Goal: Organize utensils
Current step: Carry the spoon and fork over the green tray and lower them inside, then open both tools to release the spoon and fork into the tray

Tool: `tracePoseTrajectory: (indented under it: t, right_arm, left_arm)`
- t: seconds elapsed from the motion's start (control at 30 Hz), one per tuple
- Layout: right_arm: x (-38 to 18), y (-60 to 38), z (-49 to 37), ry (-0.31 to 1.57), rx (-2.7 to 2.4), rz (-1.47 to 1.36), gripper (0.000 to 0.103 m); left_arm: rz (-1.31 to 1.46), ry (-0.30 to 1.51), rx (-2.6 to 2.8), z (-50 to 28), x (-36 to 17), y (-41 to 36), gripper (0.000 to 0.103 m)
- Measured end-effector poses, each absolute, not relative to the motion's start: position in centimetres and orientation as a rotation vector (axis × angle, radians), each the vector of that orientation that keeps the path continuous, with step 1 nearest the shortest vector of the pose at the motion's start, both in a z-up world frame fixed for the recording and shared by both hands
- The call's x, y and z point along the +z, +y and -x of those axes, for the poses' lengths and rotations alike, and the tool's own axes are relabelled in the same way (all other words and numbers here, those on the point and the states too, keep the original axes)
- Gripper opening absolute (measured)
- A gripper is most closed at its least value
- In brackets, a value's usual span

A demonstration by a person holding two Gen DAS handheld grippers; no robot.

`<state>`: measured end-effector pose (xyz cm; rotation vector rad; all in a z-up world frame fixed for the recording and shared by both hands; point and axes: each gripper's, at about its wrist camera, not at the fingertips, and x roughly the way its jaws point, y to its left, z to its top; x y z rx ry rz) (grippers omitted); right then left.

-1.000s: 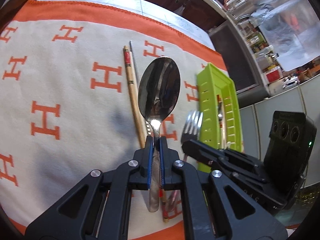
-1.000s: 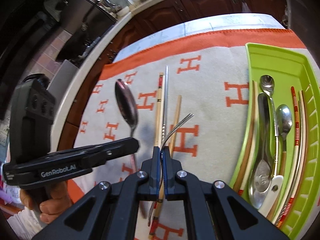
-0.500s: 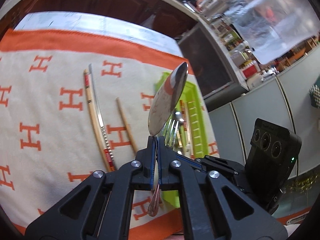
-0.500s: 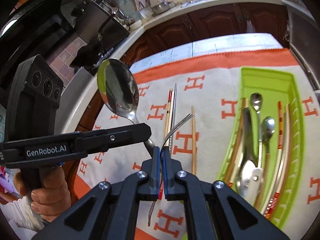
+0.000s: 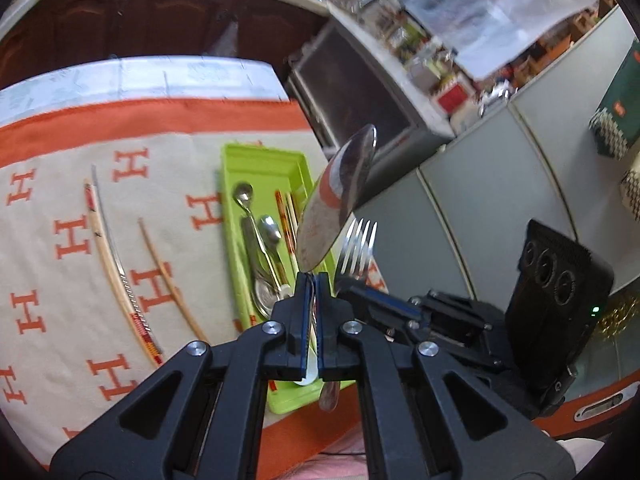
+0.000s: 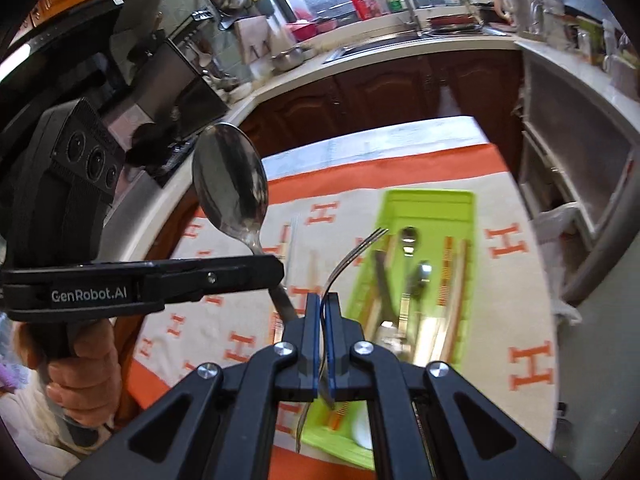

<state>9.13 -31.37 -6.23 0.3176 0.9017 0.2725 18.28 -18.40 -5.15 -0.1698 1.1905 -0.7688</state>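
Note:
My left gripper (image 5: pixel 311 280) is shut on the handle of a large metal spoon (image 5: pixel 338 204), held in the air with its bowl up over the right side of the green tray (image 5: pixel 260 160). That spoon (image 6: pixel 230 184) and the left gripper (image 6: pixel 276 270) also show in the right wrist view. My right gripper (image 6: pixel 321 300) is shut on a metal fork (image 6: pixel 352 254), lifted above the tray (image 6: pixel 428 200); its tines (image 5: pixel 360 240) appear beside the spoon. The tray holds several spoons and chopsticks.
An orange and cream cloth (image 5: pixel 60 200) covers the table. Chopsticks (image 5: pixel 112 268) and a thin metal stick lie on it left of the tray, with one more chopstick (image 5: pixel 168 280). A hand (image 6: pixel 84 376) grips the left tool. Dark cabinets stand behind.
Both grippers have lifted their utensils off the cloth and carried them right, over the green tray. The spoon and fork now hang higher, close together.

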Motion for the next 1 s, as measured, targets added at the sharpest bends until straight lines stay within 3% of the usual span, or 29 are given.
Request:
tracePoseTrajectory:
  t: [0.3, 0.73, 1.0]
  right_arm:
    - [-10.7, -33.3, -10.8, 0.981, 0.162, -0.254, 0.002]
    - [-14.7, -34.6, -14.4, 1.072, 0.154, -0.285, 0.005]
    - [-14.3, -35.1, -14.1, 1.055, 0.147, -0.331, 0.005]
  left_arm:
    - [0.072, 1.362, -0.714, -20.0, -11.8, -22.9, 0.000]
    - [0.017, 1.368, -0.651, -22.2, -15.5, -24.6, 0.001]
    - [0.008, 1.324, -0.601, -22.2, -14.9, -23.5, 0.031]
